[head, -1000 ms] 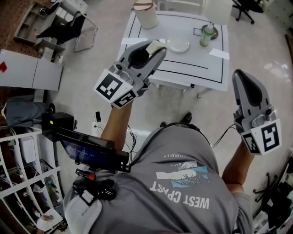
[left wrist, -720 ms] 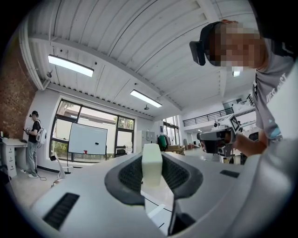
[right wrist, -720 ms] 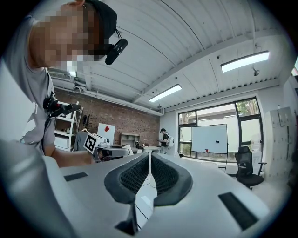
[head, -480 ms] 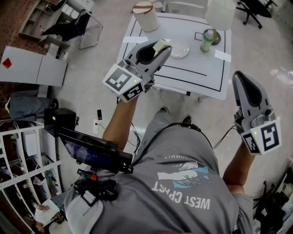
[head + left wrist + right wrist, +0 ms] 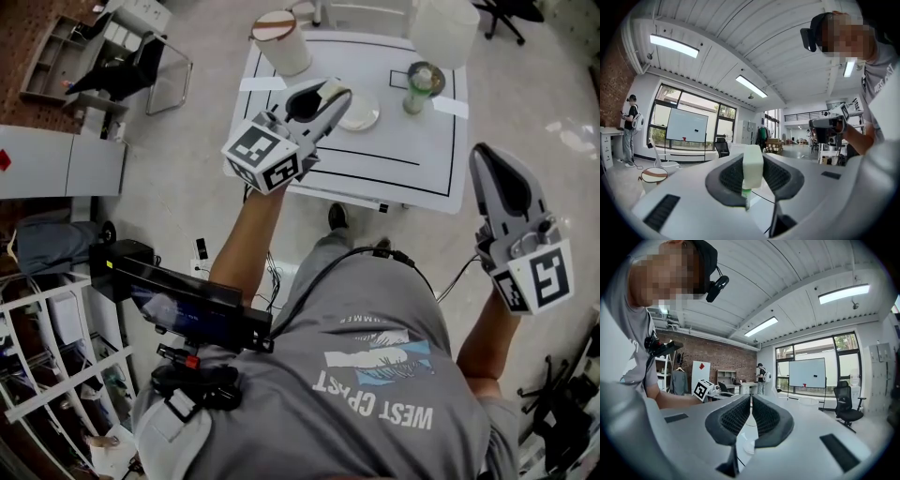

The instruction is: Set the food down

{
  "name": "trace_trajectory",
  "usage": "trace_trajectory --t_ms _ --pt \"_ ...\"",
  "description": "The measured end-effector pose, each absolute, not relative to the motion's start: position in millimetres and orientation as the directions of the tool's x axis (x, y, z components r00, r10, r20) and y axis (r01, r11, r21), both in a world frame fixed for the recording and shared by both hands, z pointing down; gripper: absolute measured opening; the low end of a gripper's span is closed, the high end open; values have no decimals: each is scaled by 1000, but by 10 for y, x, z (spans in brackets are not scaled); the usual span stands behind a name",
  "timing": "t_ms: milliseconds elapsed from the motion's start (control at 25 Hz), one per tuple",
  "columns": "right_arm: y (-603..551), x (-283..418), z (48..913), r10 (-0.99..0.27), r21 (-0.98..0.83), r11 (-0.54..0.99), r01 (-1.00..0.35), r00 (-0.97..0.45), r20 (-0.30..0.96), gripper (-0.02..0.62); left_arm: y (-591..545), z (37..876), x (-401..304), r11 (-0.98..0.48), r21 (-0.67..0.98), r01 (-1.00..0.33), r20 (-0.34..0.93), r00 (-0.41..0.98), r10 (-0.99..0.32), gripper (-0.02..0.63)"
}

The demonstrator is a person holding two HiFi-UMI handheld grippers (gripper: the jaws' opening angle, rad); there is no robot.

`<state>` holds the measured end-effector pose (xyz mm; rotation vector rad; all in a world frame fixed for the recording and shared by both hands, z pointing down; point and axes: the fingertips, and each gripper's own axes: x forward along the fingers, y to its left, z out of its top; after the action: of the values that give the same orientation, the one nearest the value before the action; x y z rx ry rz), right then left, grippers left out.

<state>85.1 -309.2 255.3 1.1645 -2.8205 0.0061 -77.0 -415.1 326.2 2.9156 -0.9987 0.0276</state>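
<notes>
In the head view my left gripper [image 5: 323,101] reaches over the near left part of the white table [image 5: 412,159]. It is shut on a pale block of food [image 5: 330,90], just left of a small white plate [image 5: 364,114]. The left gripper view shows the same whitish block [image 5: 752,164], with a green underside, pinched between the dark pads [image 5: 732,176]. My right gripper [image 5: 485,156] hangs off the table's right side above the floor. Its jaws [image 5: 751,399] are shut with nothing between them.
On the table stand a green bottle on a coaster [image 5: 419,82], a white tub with a brown lid [image 5: 278,39] and another white tub [image 5: 446,28]. A metal chair [image 5: 161,67] and shelving [image 5: 56,56] stand at the left. A person [image 5: 631,127] stands by the far windows.
The table has come nearer. My left gripper has carried the food forward, from short of the table's front edge to beside the plate. The right gripper has kept its place.
</notes>
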Motion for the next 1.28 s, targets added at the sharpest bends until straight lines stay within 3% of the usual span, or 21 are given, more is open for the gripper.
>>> trace_trajectory --t_ms 1280 --pt "-3778 1144 3125 -781 -73 594 -801 -596 188 9 -5629 5712 -643 -784 46 -618 558 667 -493 103"
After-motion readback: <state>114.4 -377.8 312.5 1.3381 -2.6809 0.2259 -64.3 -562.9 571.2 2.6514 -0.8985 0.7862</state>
